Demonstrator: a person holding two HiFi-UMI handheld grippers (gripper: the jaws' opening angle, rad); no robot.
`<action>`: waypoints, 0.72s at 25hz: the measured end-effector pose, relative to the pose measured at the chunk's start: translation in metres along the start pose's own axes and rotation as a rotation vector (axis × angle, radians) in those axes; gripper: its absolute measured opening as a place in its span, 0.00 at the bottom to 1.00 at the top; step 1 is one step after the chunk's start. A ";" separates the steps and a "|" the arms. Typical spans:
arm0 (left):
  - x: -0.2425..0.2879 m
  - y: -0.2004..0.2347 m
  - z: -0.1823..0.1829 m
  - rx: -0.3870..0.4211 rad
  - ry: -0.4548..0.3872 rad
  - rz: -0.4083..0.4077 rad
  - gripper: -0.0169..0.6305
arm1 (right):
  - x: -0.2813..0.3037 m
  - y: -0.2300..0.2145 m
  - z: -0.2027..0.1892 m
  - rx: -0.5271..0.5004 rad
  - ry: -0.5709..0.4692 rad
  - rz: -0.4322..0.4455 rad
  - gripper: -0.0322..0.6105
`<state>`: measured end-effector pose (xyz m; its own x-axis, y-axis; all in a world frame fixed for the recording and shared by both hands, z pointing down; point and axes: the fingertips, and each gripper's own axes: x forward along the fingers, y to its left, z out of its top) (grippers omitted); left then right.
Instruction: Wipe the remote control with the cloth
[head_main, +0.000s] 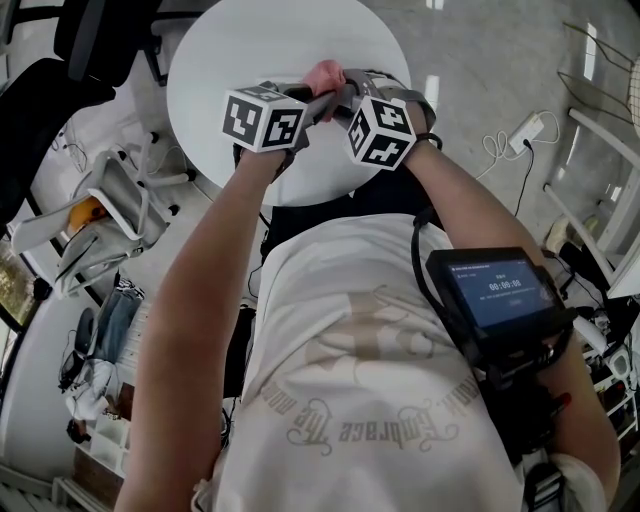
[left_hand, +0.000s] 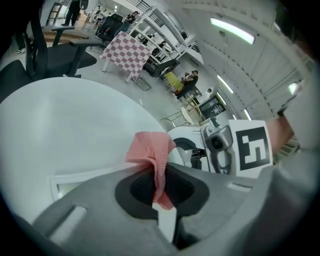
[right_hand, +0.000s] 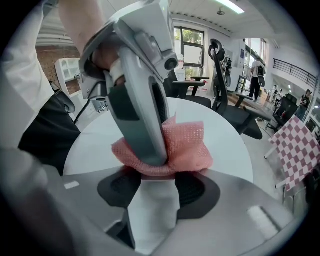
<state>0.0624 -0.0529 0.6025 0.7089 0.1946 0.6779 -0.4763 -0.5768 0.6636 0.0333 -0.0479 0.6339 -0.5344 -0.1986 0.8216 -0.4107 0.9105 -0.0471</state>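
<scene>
A pink cloth (head_main: 325, 73) is bunched between the two grippers above the round white table (head_main: 250, 50). My left gripper (left_hand: 160, 185) is shut on the cloth (left_hand: 152, 150), which hangs down between its pads. My right gripper (right_hand: 152, 182) is shut on a white remote control (right_hand: 152, 210), which fills the wide gap between its jaws. The remote's far end is buried under the cloth (right_hand: 187, 145). In the right gripper view the left gripper (right_hand: 152, 160) comes down from above, its tip pressed into the cloth on the remote. The head view does not show the remote.
Black office chairs (head_main: 100, 30) stand past the table, with a white folded chair (head_main: 110, 200) at the left. A power strip with cable (head_main: 525, 128) lies on the floor at the right. A screen device (head_main: 500, 295) hangs on the person's chest. A checkered board (left_hand: 125, 55) stands farther off.
</scene>
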 end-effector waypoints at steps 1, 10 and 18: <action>-0.001 0.006 -0.002 -0.004 0.005 0.023 0.05 | 0.000 0.000 -0.001 -0.001 0.001 -0.001 0.39; -0.034 0.056 -0.014 -0.035 -0.011 0.214 0.05 | -0.001 -0.001 -0.008 0.009 0.023 -0.008 0.39; -0.062 0.096 -0.033 -0.136 -0.057 0.344 0.05 | -0.003 -0.008 -0.021 0.011 0.053 -0.015 0.39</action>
<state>-0.0441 -0.0946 0.6346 0.5216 -0.0387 0.8523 -0.7535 -0.4896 0.4388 0.0538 -0.0467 0.6433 -0.4885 -0.1924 0.8511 -0.4269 0.9034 -0.0408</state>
